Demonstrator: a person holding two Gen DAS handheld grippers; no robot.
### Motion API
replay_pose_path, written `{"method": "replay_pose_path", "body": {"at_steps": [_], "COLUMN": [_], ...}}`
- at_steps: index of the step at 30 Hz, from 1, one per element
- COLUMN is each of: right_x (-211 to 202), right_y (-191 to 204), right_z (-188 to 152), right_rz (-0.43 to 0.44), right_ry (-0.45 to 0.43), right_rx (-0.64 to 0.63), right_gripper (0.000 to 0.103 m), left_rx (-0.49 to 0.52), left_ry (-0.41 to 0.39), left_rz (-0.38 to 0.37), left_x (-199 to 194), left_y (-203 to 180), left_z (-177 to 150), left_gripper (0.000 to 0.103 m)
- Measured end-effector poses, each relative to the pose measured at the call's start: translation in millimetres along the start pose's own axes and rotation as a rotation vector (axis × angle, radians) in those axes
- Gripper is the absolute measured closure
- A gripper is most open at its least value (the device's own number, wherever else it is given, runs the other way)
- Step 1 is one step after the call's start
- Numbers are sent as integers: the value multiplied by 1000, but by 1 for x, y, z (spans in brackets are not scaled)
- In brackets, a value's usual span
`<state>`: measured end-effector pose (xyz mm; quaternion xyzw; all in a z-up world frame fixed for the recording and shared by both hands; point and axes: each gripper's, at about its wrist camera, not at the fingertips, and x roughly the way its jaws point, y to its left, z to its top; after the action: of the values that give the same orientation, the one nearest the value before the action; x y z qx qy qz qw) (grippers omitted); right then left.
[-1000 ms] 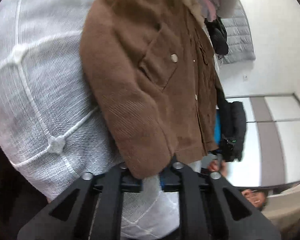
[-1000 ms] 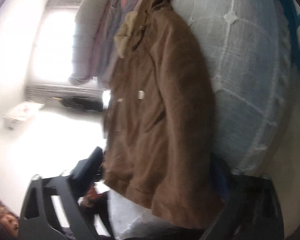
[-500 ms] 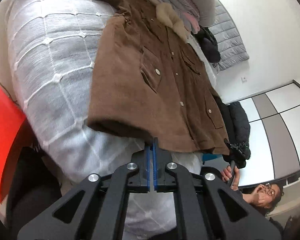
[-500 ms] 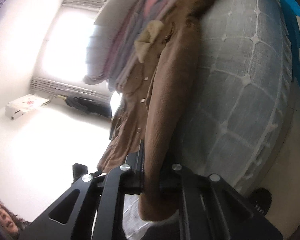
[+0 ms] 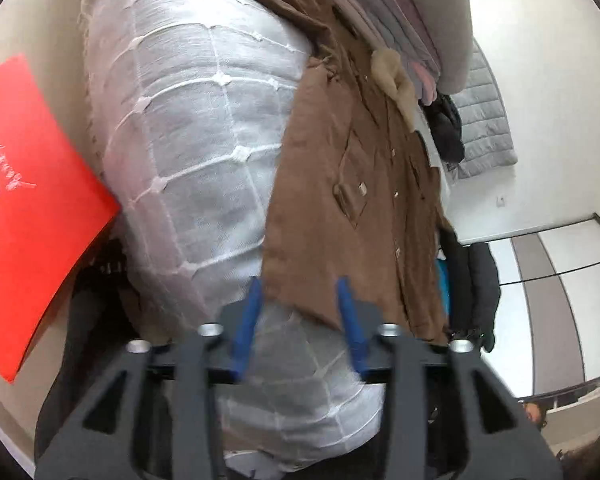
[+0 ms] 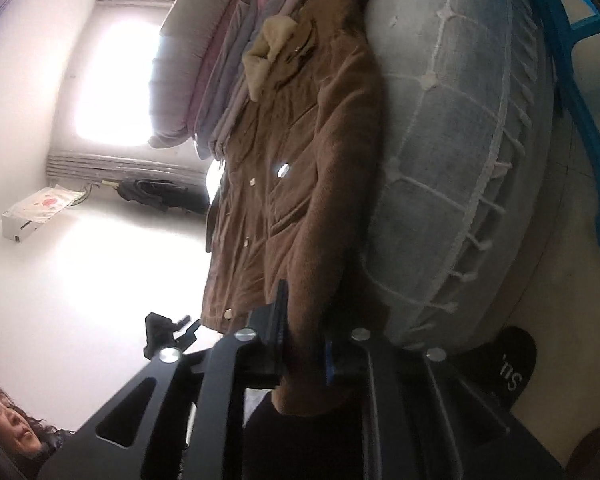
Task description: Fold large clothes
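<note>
Jacket [image 5: 340, 216] lies lengthwise, collar [image 5: 394, 80] seemingly toward the far pile.

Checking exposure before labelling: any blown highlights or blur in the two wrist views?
Right wrist view: the window is blown out, washing the white wall below it; the brown jacket is backlit and its sleeve end in the right tool is dark. Left wrist view: even light, slight motion blur on the white quilted cover; strong fisheye bending in both.
</note>
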<state>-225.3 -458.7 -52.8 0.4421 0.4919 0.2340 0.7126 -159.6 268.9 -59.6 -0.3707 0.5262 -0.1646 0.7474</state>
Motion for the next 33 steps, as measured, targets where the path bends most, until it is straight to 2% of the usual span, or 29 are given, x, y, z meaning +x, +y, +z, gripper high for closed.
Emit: {"method": "replay_pose_path", "body": {"at_steps": [2,5,8,9,11,12,13,14,15,16,17,19,25,30,33], "right_x": [1,2,15,18,27,30,33,36,38,41,38,32,-12,-48,-61], "right_y": [-5,-6,-7,-8,-7,-6,-5,-4,-1,4,6,19,71,103,97], "right_z": [-1,-5,0,3,9,11,13,15,17,18,17,15,5,-13,-29], "right_rz": [31,61,61,56,61,58,53,49,50,24,16,59,163,215,200], "right_ry": [6,-1,9,12,14,16,19,16,16,10,-3,-44,-163,-188,-178], "right_rx": [21,19,36,43,46,40,35,35,31,16,7,-12,-97,-176,-170], "right_gripper": [52,34,34,34,34,34,34,48,63,86,88,91,91,91,91], "left_rx": [33,-20,-37,-15,27,38,64,92,101,115,133,154,235,289,319], "left_ry": [14,82,135,114,98,90,76,81,68,58,41,-19,-152,-173,-106], "left_rz": [59,49,17,31,47,76,100,102,114,114,112,63,-42,-81,-45], "left_x": [13,44,73,76,80,82,82,83,82,79,74,55,-17,-62,-74], "left_y": [-5,8,10,1,-14,-17,-24,-31,-38,-45,-53,-73,-127,-147,-136], "left_z": [10,20,14,12,9,8,6,5,5,4,3,2,5,-16,-43], "left_gripper": [54,54,51,44,42,46,55,83,88,90,91,92,93,93,91]}}
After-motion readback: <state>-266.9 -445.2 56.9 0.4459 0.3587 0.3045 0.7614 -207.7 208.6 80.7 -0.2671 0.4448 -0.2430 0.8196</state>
